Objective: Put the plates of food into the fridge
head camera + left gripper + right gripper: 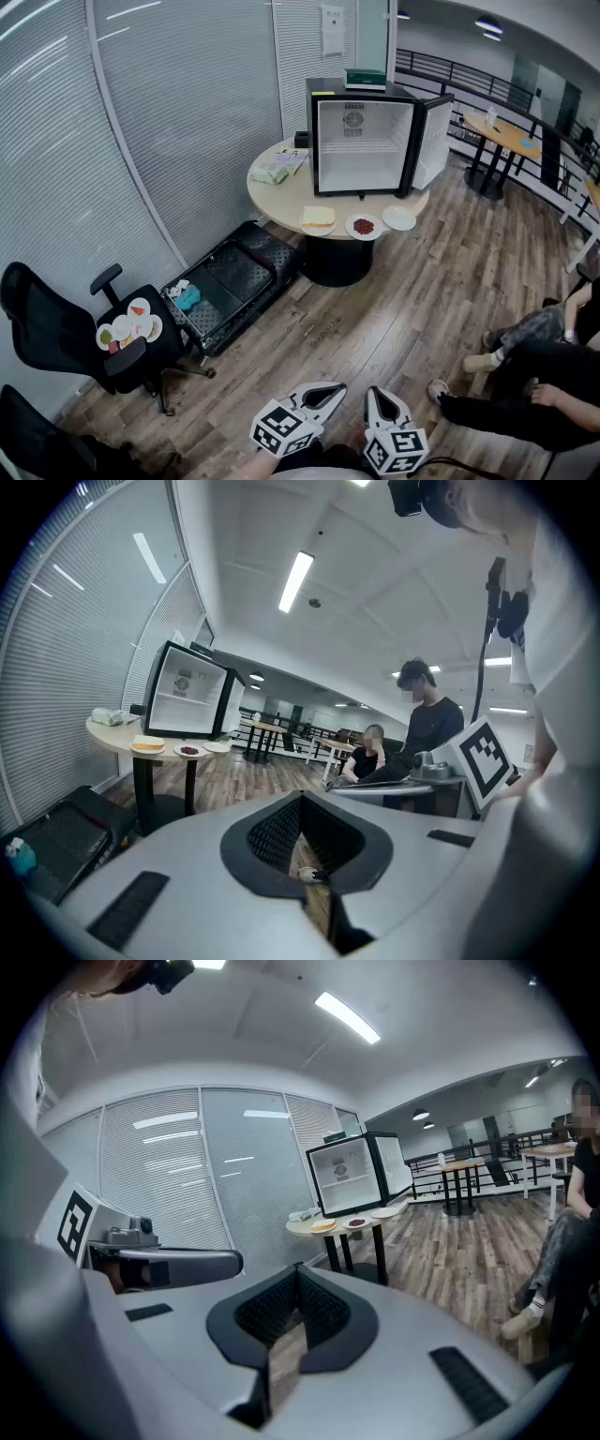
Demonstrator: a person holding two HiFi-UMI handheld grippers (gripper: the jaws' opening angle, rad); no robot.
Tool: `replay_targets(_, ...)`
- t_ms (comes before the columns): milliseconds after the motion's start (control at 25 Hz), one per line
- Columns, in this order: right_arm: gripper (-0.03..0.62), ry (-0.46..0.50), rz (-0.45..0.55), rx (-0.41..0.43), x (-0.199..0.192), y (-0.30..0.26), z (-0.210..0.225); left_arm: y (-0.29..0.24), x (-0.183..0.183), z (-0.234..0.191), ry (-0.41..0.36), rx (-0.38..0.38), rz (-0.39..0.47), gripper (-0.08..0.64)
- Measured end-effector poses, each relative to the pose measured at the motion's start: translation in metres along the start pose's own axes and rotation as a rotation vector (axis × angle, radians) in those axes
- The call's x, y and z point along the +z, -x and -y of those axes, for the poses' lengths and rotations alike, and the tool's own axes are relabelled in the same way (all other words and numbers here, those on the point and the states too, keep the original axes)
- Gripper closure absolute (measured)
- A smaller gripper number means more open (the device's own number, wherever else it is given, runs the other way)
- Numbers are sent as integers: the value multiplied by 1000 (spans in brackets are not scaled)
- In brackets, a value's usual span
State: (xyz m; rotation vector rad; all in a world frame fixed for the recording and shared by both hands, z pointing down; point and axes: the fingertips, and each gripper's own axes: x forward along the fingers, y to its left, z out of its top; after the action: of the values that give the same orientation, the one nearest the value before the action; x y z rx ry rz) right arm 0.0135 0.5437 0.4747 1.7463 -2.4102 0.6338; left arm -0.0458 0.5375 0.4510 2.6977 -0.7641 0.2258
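Observation:
On a round table (281,195) stands a small black fridge (361,141) with its door swung open to the right and its white shelves bare. In front of it lie three plates: one with a sandwich (318,220), one with red food (364,226), and a bare white plate (398,218). My left gripper (328,389) and right gripper (374,394) hang side by side at the bottom edge, far from the table, both shut with nothing held. The left gripper view shows the fridge (187,703) and plates (148,746) far off at the left; the right gripper view shows the fridge (352,1174) ahead.
An open black suitcase (230,281) lies on the floor left of the table. A black office chair (56,328) at the left carries a plate of toy food (129,330). People sit at the right (525,366). Another table (502,131) and a railing stand behind.

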Motion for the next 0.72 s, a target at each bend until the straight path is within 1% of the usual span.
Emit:
replay_targets(120, 584, 6, 4, -4, 1, -2, -1, 1, -1, -2, 0, -2, -5, 555)
replay_targets(320, 584, -19, -2, -8, -5, -2, -2, 5, -3, -4, -4, 4, -2, 555)
replay_targets(560, 584, -17, -3, -13, -6, -5, -5, 8, -2, -5, -4, -1, 0, 555)
replay_targets(720, 584, -31, 27, -8, -2, -7, -13, 13, -1, -9, -7, -3, 5, 555)
